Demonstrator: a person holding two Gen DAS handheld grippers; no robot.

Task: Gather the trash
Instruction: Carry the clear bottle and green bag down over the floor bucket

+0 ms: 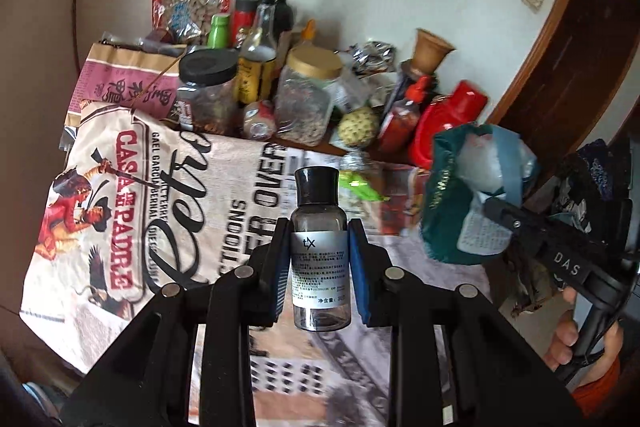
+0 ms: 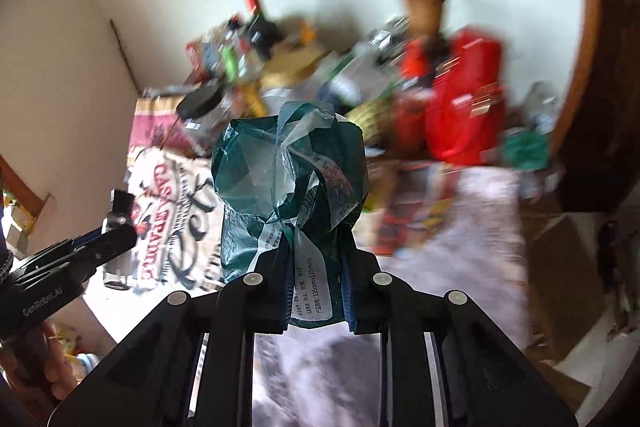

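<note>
My left gripper (image 1: 319, 227) is shut on a small clear bottle (image 1: 320, 267) with a black cap and a white label, held upright above the printed tablecloth (image 1: 120, 187). My right gripper (image 2: 314, 251) is shut on a crumpled green and white plastic bag (image 2: 288, 163), lifted off the table. In the left wrist view the same bag (image 1: 448, 195) hangs at the right, with the right gripper (image 1: 496, 207) and a person's hand (image 1: 568, 339) behind it. The right wrist view shows the left gripper (image 2: 128, 231) and its bottle (image 2: 118, 211) at the lower left.
Jars (image 1: 304, 95), glass bottles (image 1: 260, 43), a snack packet (image 1: 192, 11) and a red container (image 1: 448, 119) crowd the back of the table against the wall. A green wrapper (image 1: 360, 187) lies on the cloth. A brown door frame (image 1: 560, 47) stands at the right.
</note>
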